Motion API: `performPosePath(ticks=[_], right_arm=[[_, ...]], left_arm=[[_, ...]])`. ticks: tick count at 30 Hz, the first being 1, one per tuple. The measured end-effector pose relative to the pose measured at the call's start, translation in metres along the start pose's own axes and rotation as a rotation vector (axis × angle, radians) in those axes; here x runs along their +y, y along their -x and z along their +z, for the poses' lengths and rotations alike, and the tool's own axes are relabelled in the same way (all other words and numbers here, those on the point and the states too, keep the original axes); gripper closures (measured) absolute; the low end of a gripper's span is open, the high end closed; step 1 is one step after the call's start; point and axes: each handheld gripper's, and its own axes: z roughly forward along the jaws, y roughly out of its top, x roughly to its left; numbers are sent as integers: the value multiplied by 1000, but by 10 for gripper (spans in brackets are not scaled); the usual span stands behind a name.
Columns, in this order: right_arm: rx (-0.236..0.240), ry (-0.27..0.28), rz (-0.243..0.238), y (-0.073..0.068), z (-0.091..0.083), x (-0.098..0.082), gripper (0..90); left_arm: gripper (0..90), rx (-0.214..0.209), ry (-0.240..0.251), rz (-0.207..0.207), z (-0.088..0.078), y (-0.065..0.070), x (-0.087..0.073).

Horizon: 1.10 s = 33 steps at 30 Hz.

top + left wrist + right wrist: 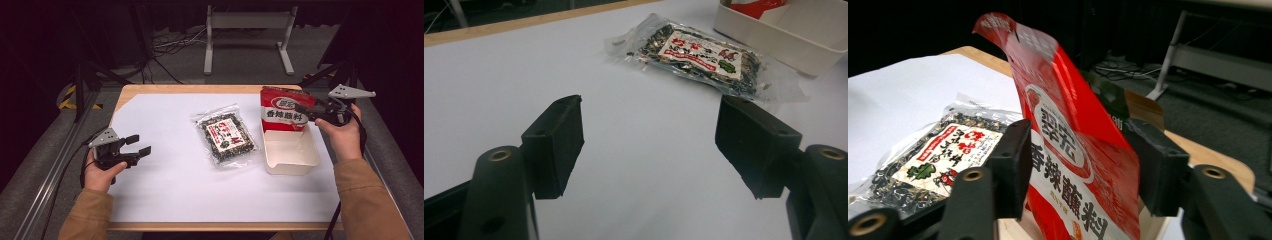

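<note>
On the worktop (165, 195), high view: white sheet over a wooden top; left tool (134, 151) at near left, held low with jaws spread wide and nothing between them; clear packet of dark dried contents (226, 135) flat at centre, long axis running from far left to near right; white tray (290, 150) right of the packet; red pouch (283, 112) upright at the tray's far end; right tool (306, 113) at far right, closed on the pouch's right edge. Left gripper view: jaws well apart, bare sheet between; packet (704, 57) ahead and to the right, tray (774, 35) beyond it. Right gripper view: both jaws pressed on the pouch (1073, 145), one on each face, pouch tilted; packet (933, 160) lower left. Judgement: the packet lies right of the idle left tool, clearly nearer it than anything else; any reach would go rightward.
</note>
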Motion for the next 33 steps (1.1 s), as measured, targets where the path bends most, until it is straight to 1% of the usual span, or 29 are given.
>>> performPosePath(ticks=[2, 4, 5, 9, 12, 13, 14, 16, 18, 19, 23, 24, 25, 27, 29, 30, 32, 33], right_arm=[[-12, 10, -14, -3, -4, 2, 423], [-19, 25, -20, -7, -9, 4, 395], [-35, 26, -29, -10, -12, 6, 386], [-47, 30, -29, -17, -22, 9, 378], [-48, 33, -44, -25, -29, 12, 373], [-48, 33, -44, -25, -29, 12, 373], [-48, 43, -64, -32, -35, 14, 368], [-40, 58, -85, -38, -40, 16, 365], [-40, 62, -92, -41, -42, 17, 364], [-37, 68, -116, -50, -48, 20, 360], [-24, 70, -138, -63, -52, 22, 352], [-12, 72, -142, -67, -53, 22, 350], [-1, 76, -139, -71, -53, 22, 350], [16, 81, -131, -77, -54, 21, 349], [31, 87, -126, -83, -54, 19, 349], [31, 87, -126, -83, -54, 19, 349], [43, 90, -125, -90, -54, 14, 349], [50, 92, -124, -92, -53, 12, 349]], left_arm=[[267, -4, 0, -2, 2, 1, 2], [272, -21, -3, 0, 5, 4, 5], [272, -22, -4, 0, 6, 5, 6], [268, -22, -38, 34, 12, 12, 13], [262, -36, -60, 40, 16, 19, 17], [261, -36, -60, 40, 16, 19, 17], [260, -47, -67, 51, 20, 23, 19], [260, -52, -71, 62, 23, 26, 21], [260, -54, -80, 59, 25, 28, 22], [252, -53, -86, 67, 27, 29, 22], [227, -50, -89, 68, 29, 32, 22], [221, -54, -91, 70, 30, 34, 22], [211, -47, -87, 69, 31, 35, 22], [158, -23, -81, 88, 32, 38, 22], [165, -27, -83, 89, 33, 40, 23], [181, -27, -83, 89, 33, 40, 23], [181, -43, -92, 79, 35, 42, 24], [171, -45, -94, 84, 35, 42, 25]])
